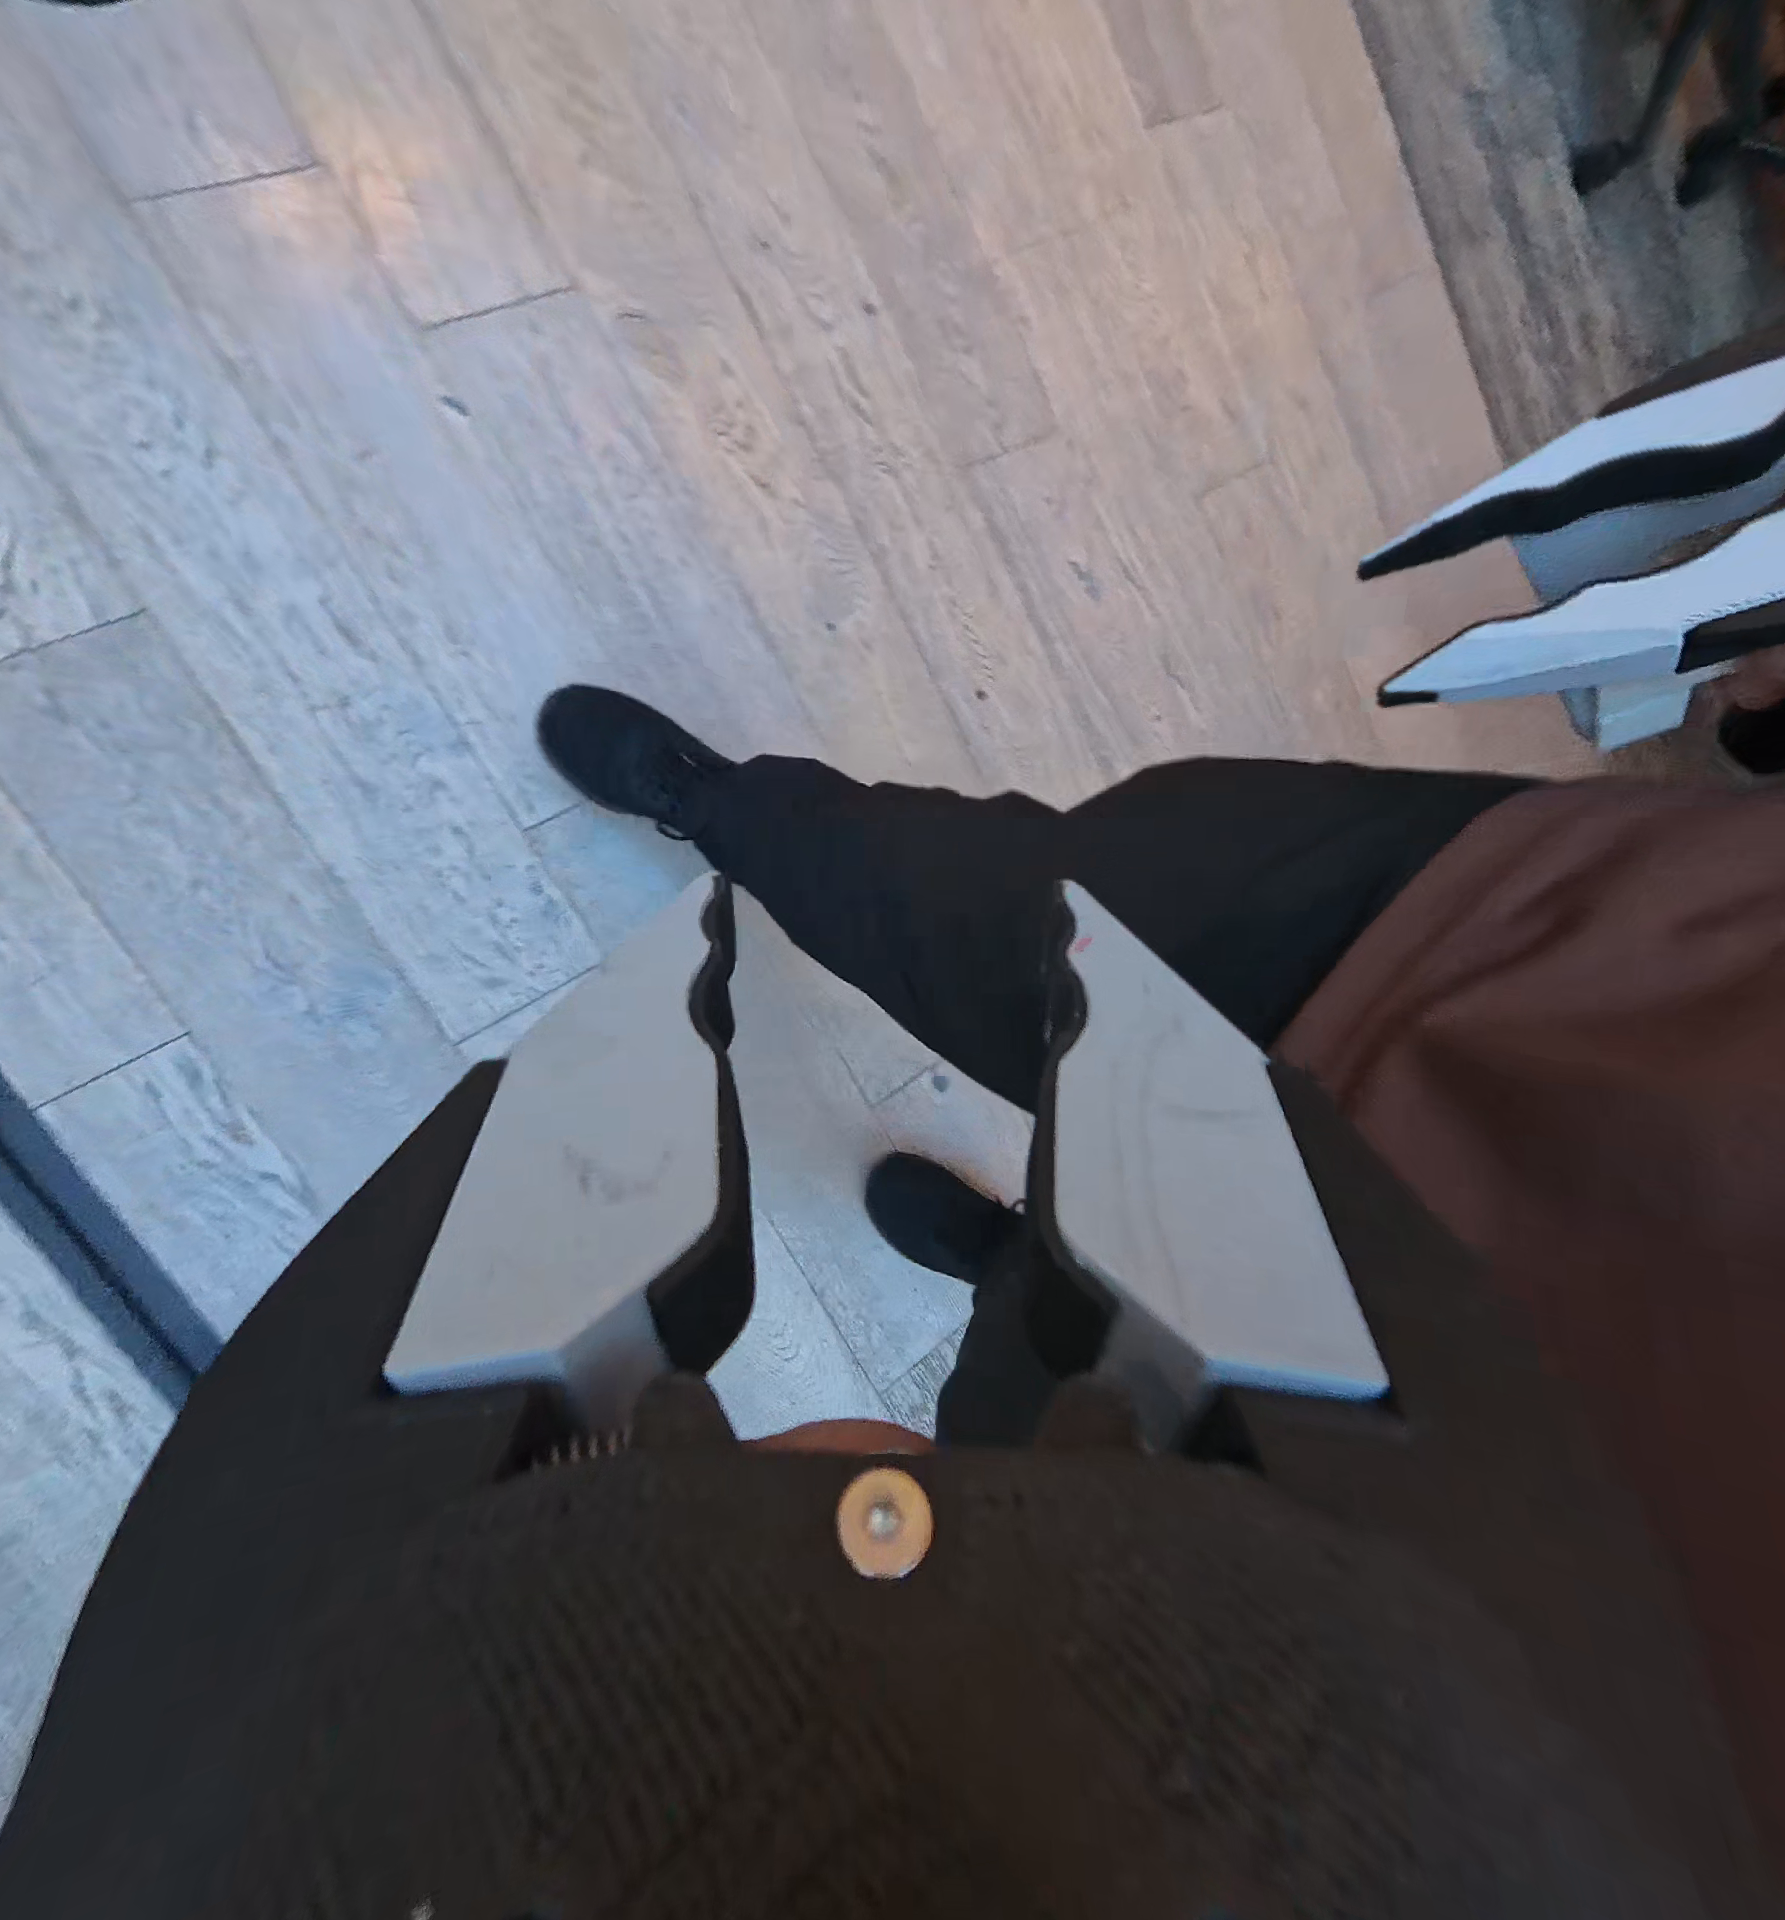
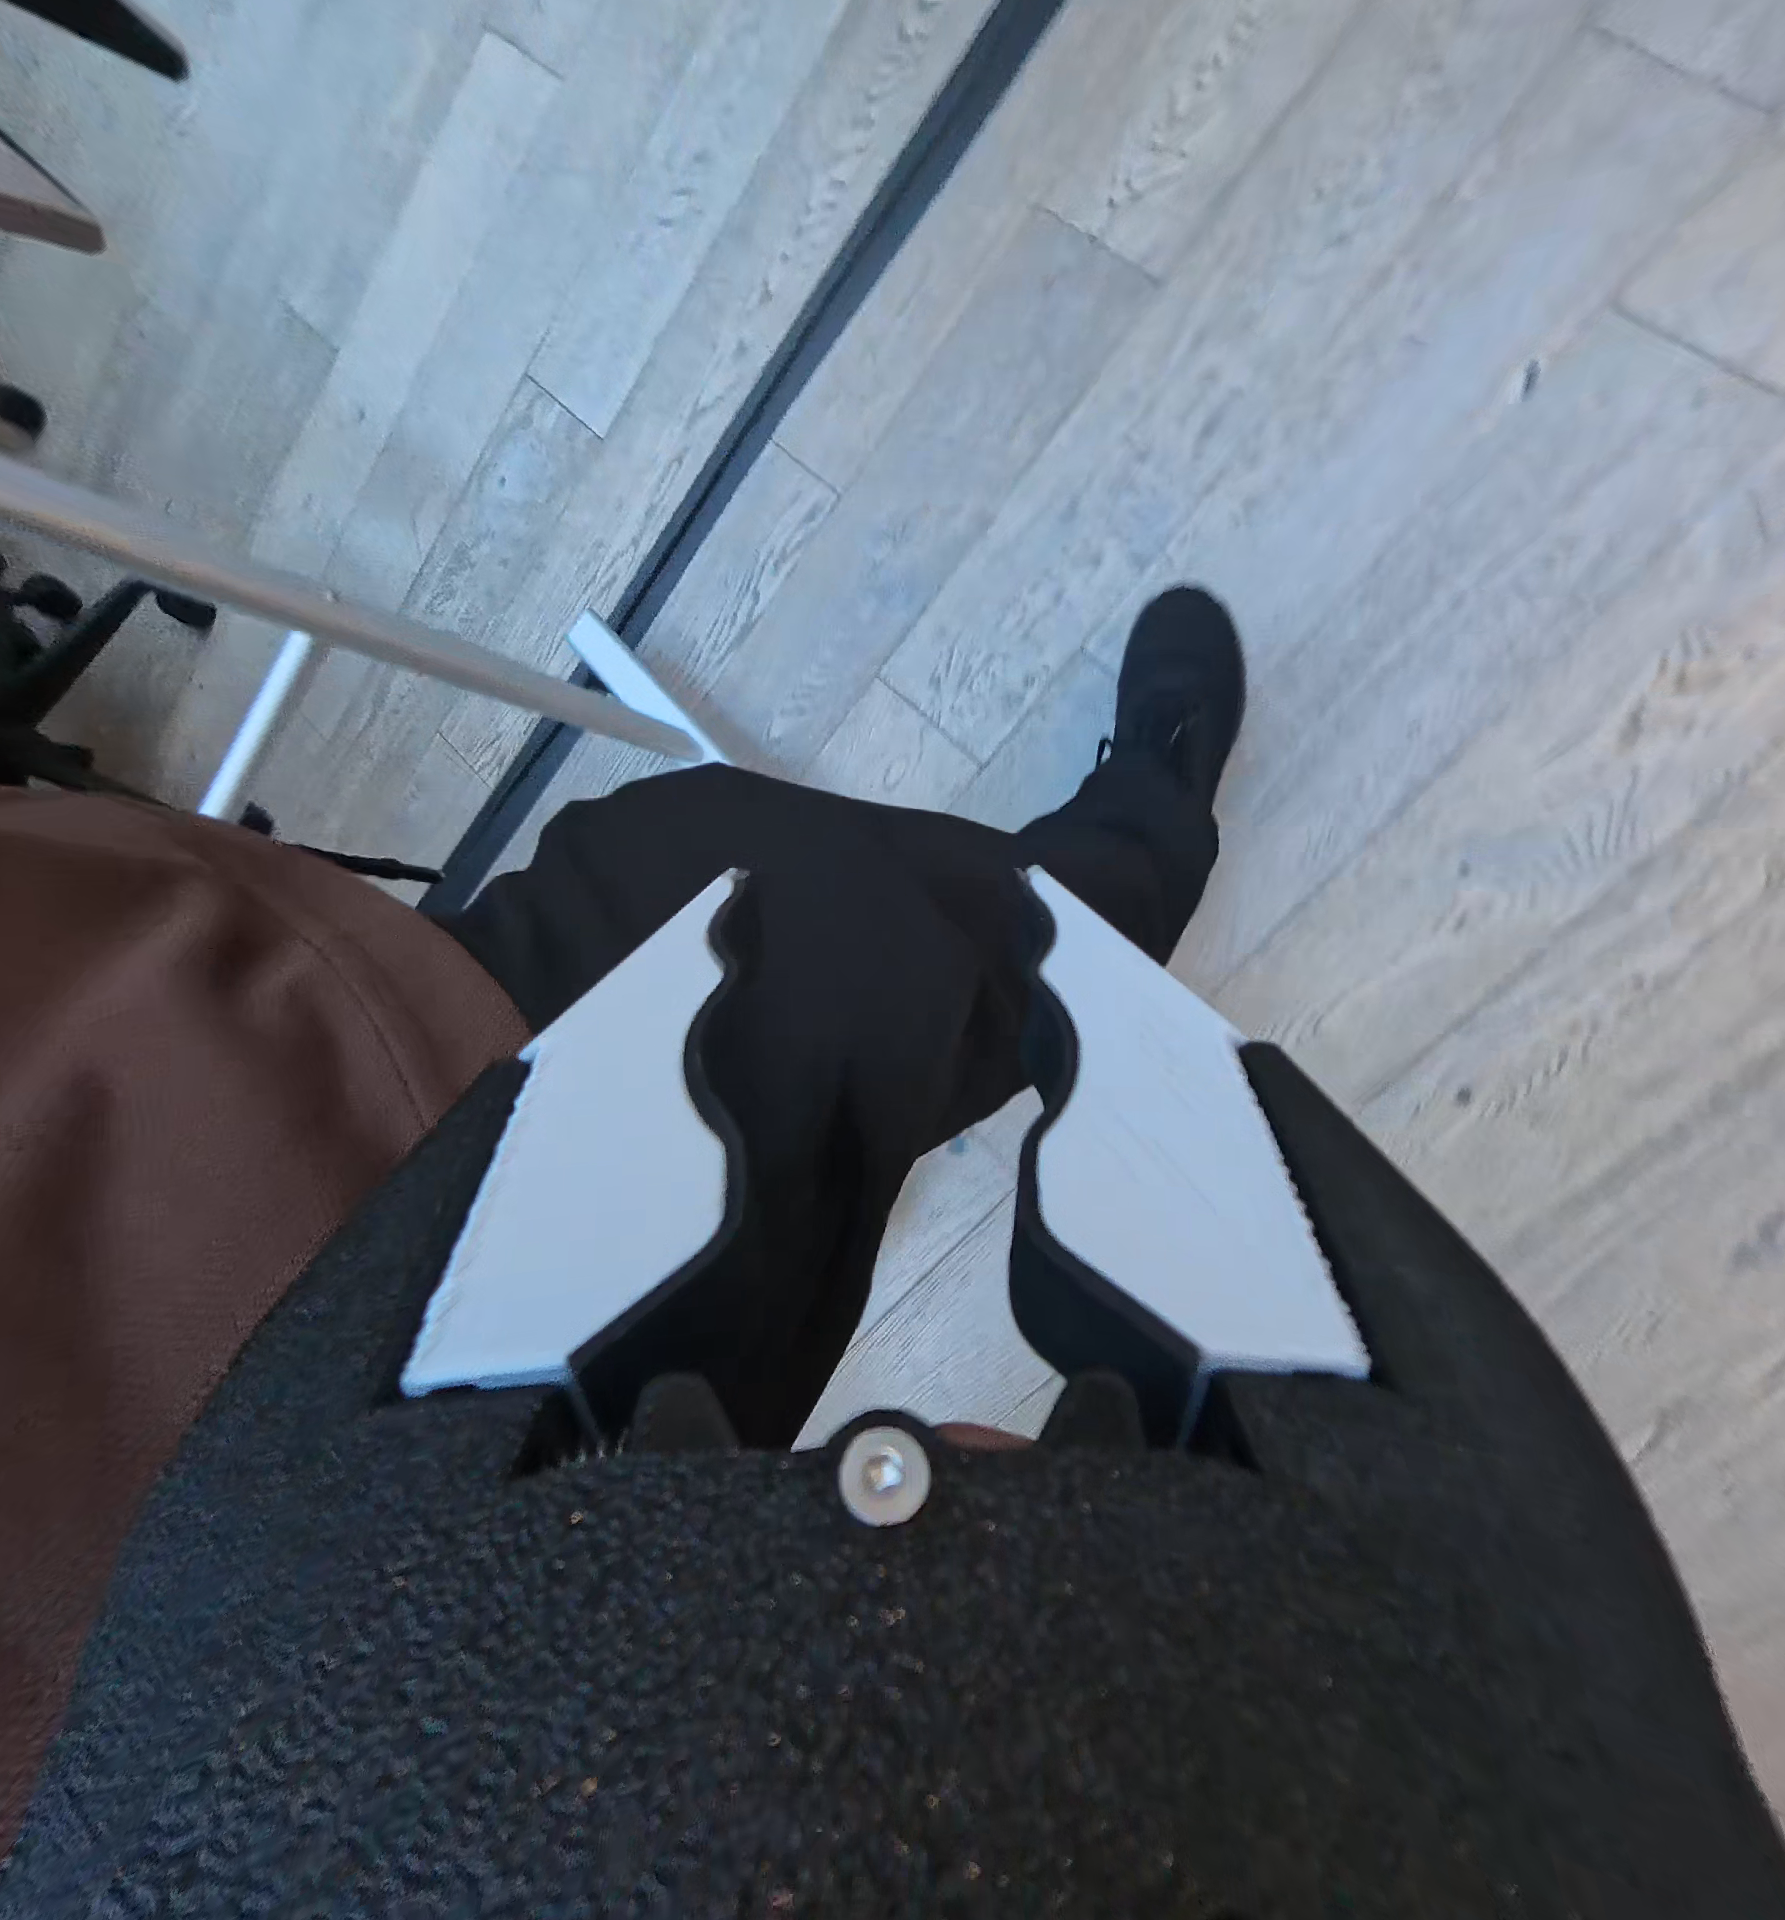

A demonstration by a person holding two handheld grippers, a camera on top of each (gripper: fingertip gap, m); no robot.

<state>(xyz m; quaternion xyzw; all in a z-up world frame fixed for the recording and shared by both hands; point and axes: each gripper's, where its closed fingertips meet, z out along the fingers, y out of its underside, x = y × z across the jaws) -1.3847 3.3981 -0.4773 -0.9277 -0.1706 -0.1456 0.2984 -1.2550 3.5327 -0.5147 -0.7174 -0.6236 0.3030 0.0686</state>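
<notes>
Both grippers point down at a pale wood-plank floor (image 1: 659, 364) and hold nothing. My left gripper (image 1: 893, 894) is open, its white fingers (image 1: 597, 1164) with black pads spread over the person's black trouser leg (image 1: 919, 862) and black shoes (image 1: 623, 748). My right gripper (image 2: 883, 883) is open and empty above the same black trousers (image 2: 846, 987), with a black shoe (image 2: 1179, 675) ahead of it. The right gripper also shows at the right edge of the left wrist view (image 1: 1371, 629), its fingers apart.
The person's brown jacket (image 1: 1594, 1091) fills the right of the left wrist view and the left of the right wrist view (image 2: 140, 1039). A dark floor strip (image 2: 815, 343) crosses the planks. A white table leg frame (image 2: 348, 613), a black chair base (image 2: 26, 644) and a desk corner (image 2: 5, 187) stand at left.
</notes>
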